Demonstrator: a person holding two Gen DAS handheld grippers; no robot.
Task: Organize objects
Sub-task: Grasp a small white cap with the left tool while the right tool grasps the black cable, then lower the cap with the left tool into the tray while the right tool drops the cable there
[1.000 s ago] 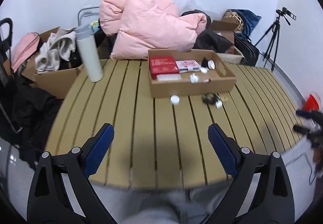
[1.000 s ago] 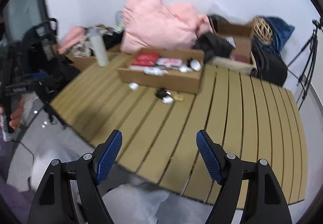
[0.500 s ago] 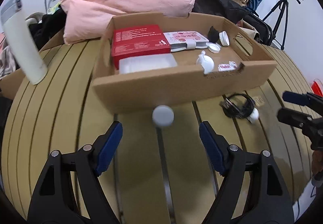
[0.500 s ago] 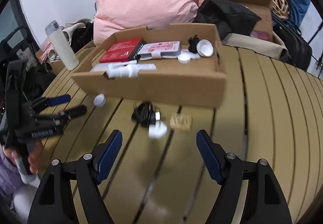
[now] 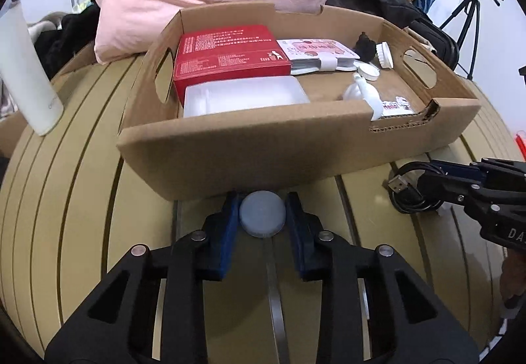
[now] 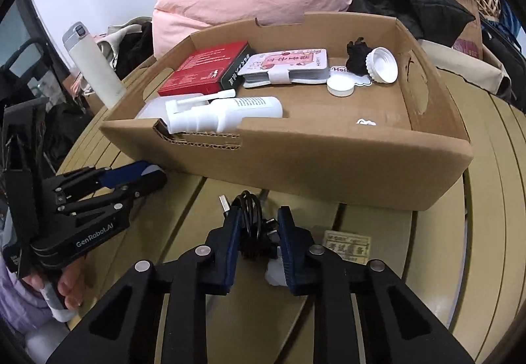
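White cap (image 5: 262,214) clenched in left tongs (image 5: 262,199), right tongs (image 6: 254,226) gripping black cable (image 6: 251,216)

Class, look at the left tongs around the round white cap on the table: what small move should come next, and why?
Probably lift the left tongs straight up. Their pads already flank the white cap, seemingly pinching it, and it sits against the cardboard box front wall, which it must clear before going inside.
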